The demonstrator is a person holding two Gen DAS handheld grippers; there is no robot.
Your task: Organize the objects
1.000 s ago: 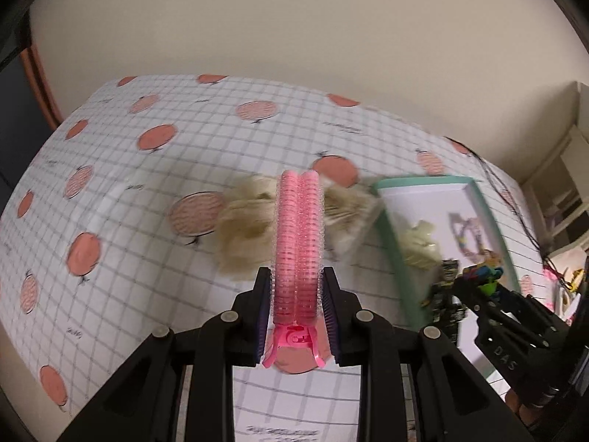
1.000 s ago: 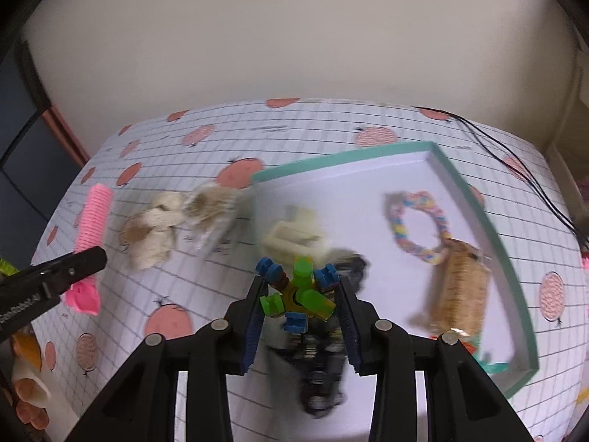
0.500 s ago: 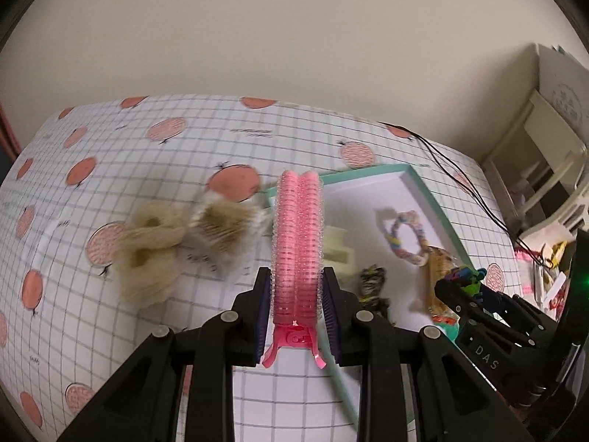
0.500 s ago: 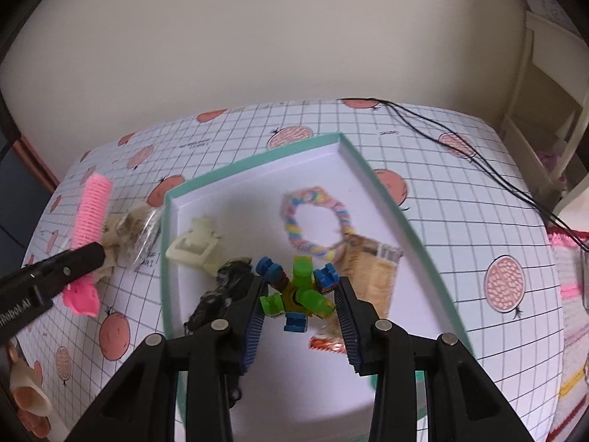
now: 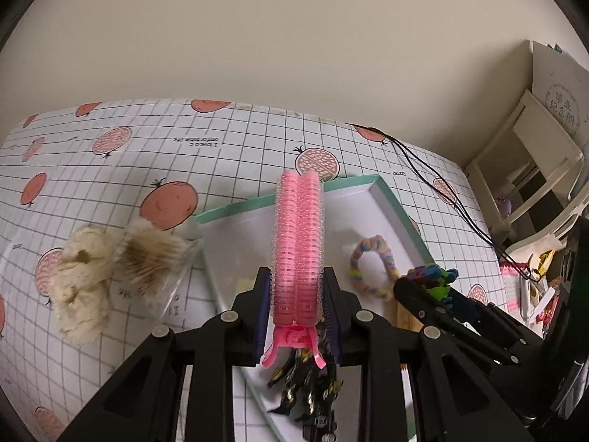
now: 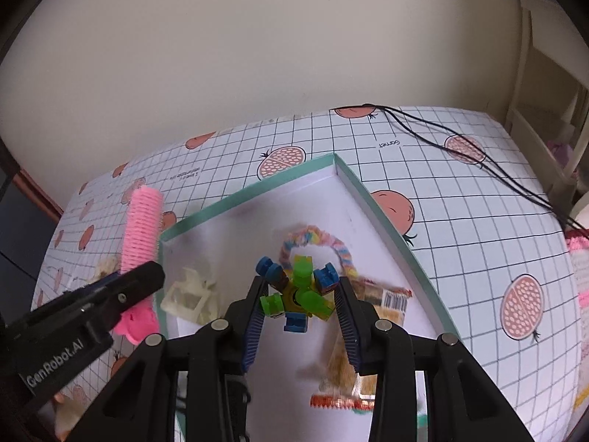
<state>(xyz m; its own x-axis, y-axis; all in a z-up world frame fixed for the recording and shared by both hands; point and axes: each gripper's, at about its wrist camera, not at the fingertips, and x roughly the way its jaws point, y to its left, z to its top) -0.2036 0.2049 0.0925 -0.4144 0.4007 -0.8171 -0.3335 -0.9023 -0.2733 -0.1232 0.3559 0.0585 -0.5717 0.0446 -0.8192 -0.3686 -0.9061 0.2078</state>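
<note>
Pink hair-roller clip (image 5: 297,246) stands clamped between the fingers of the left gripper (image 5: 297,316), its bristled double barrel pointing forward and up, its pink handle end sticking out below the pads. The left gripper hovers over the near-left edge of the mint-rimmed white tray (image 5: 401,213), which lies on a grid-patterned tablecloth (image 5: 228,162) printed with pomegranates.

The right gripper (image 6: 299,302) is closed on a block toy of blue and green pegs (image 6: 298,294) and hangs above the middle of the tray, tilted down toward it. In the left wrist view it reaches in from the right with the toy at its tip.

Inside the tray lie a pastel braided ring (image 6: 316,239), a cream claw clip (image 6: 191,294), a snack packet with a barcode (image 6: 383,294) and a black-and-gold figure (image 5: 313,390). Outside it, to the left, sit a cream fluffy scrunchie (image 5: 79,287) and a tan fur piece in a clear bag (image 5: 154,258), touching each other. A black cable (image 6: 478,154) trails over the cloth's far right.
</note>
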